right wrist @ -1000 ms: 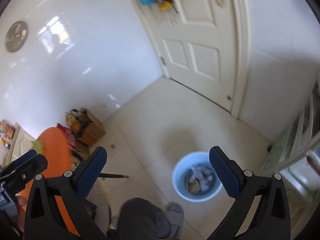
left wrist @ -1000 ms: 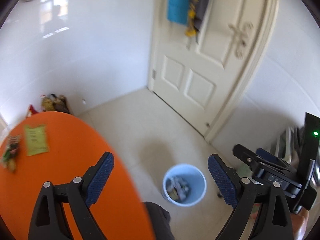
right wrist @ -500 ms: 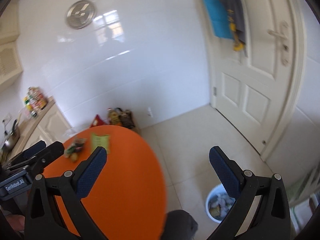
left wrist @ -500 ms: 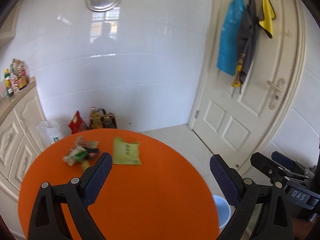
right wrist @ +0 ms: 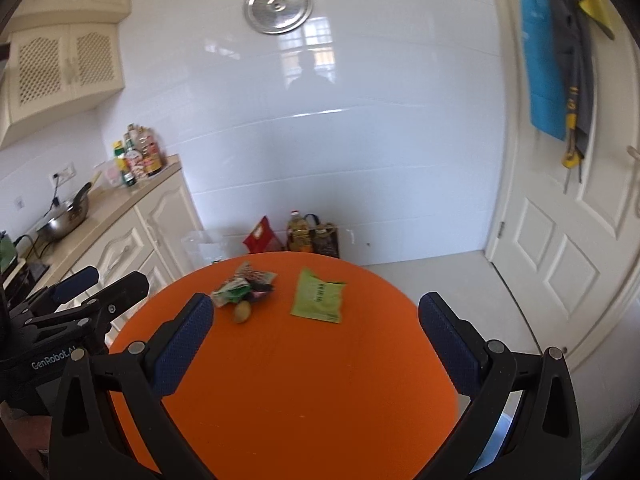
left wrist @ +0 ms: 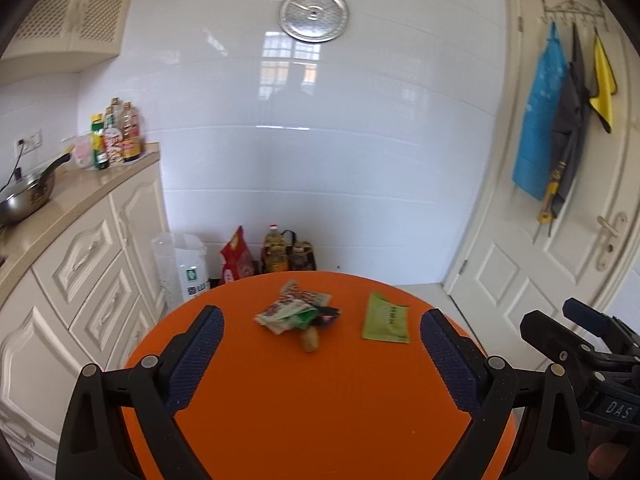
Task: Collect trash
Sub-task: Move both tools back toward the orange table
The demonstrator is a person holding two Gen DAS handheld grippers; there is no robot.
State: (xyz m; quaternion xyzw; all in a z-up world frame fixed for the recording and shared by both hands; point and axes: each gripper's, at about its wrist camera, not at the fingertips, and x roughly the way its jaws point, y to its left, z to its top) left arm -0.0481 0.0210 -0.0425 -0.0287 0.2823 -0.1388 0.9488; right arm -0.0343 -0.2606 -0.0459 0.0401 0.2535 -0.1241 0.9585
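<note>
Orange is the round table (left wrist: 320,420) that fills the lower part of the left wrist view. The left gripper (left wrist: 320,356) hangs above its near side with the jaws wide apart and nothing between them. On the far side of the table lies the trash: a pile of crumpled wrappers (left wrist: 296,312), a small yellowish piece (left wrist: 310,342) touching the pile's near edge, and a flat green packet (left wrist: 386,320) a little apart to the right. None of it touches the gripper. Behind the table, some bags (left wrist: 236,258) and a bottle (left wrist: 274,250) stand on the floor against the white wall. A cabinet (left wrist: 80,264) with a pan (left wrist: 28,196) on top is at the left, and a door (left wrist: 560,240) with hanging cloths is at the right. The right gripper's body (left wrist: 584,356) shows at the right edge.

In the right wrist view, the right gripper (right wrist: 316,342) is also wide open and holds nothing, above the same table (right wrist: 300,380). The wrappers (right wrist: 244,284) lie far ahead and to the left, with the yellowish piece (right wrist: 242,312) just in front of them. The green packet (right wrist: 318,296) lies near the middle, apart from the pile. The left gripper's body (right wrist: 76,308) shows at the left edge. A blue bin (right wrist: 496,444) is partly seen low on the right, mostly hidden behind the finger.
</note>
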